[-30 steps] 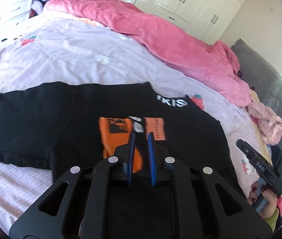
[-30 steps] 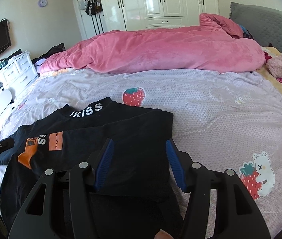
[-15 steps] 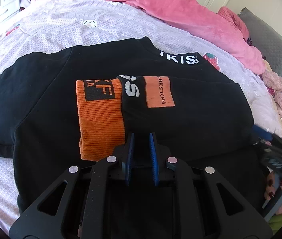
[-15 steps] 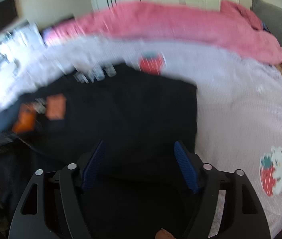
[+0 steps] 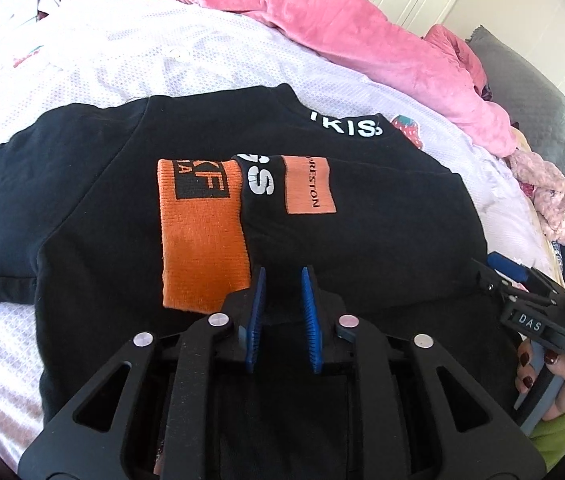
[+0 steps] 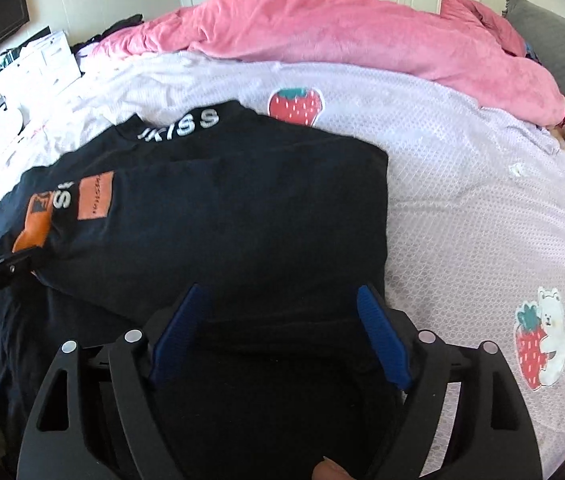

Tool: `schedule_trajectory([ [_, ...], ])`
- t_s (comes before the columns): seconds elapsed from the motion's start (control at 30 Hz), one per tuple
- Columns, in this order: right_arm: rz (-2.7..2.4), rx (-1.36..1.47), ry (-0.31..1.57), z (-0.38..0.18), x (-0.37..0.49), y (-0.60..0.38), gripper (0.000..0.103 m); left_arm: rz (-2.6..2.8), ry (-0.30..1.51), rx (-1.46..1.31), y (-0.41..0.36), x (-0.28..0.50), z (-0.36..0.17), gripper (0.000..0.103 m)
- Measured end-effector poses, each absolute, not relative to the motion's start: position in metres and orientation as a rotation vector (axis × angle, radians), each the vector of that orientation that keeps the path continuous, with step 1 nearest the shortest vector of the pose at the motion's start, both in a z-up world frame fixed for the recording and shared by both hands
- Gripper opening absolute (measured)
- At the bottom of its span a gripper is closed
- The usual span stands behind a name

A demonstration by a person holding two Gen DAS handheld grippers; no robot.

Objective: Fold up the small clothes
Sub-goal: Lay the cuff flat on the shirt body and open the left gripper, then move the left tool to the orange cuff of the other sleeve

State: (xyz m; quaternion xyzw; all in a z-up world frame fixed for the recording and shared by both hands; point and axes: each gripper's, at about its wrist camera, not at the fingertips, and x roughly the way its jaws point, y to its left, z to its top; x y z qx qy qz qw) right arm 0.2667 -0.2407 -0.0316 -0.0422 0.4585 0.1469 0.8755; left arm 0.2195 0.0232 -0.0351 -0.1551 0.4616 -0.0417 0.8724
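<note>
A black sweatshirt (image 5: 94, 200) lies flat on the bed, its collar (image 5: 346, 128) lettered in white. One sleeve is folded across the chest and ends in an orange cuff (image 5: 202, 248) beside an orange patch (image 5: 310, 186). My left gripper (image 5: 282, 276) hovers just behind the cuff. Its jaws are opening, with a narrow gap and only fabric below them. In the right wrist view the sweatshirt (image 6: 242, 208) has its right side folded in. Over that fold my right gripper (image 6: 280, 296) has its jaws opening wide, gripping nothing. A hand (image 5: 538, 368) holds the right gripper (image 5: 522, 280).
A pink duvet (image 6: 342, 32) is heaped along the far side of the bed. The lilac sheet (image 6: 462, 184) with strawberry prints spreads out to the right. A grey headboard (image 5: 542, 108) and a pink fluffy item (image 5: 550, 200) lie far right. White drawers (image 6: 50, 52) stand at left.
Both grippers have dipped closer to the sweatshirt and tilted further down. The right jaws have spread much wider. The left jaws have parted slightly, and the orange-cuffed sleeve lies spread on the chest.
</note>
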Motion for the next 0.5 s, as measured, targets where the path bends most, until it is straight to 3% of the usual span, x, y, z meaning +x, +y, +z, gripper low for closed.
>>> schedule_trajectory([
  [0.03, 0.310, -0.084, 0.948, -0.029, 0.265, -0.242, 0.079, -0.085, 0.959, -0.322, 0.023, 0.217, -0.033, 0.019],
  [0.1, 0.313, -0.074, 0.937, -0.025, 0.264, -0.242, 0.079, -0.054, 0.943, -0.297, 0.022, 0.210, -0.028, 0.043],
  [0.37, 0.354, -0.071, 0.901, -0.013, 0.257, -0.235, 0.089, -0.019, 0.912, -0.275, 0.028, 0.191, -0.018, 0.045],
  [0.5, 0.362, -0.073, 0.889, -0.010, 0.254, -0.231, 0.091, 0.004, 0.895, -0.277, 0.034, 0.181, -0.013, 0.056],
])
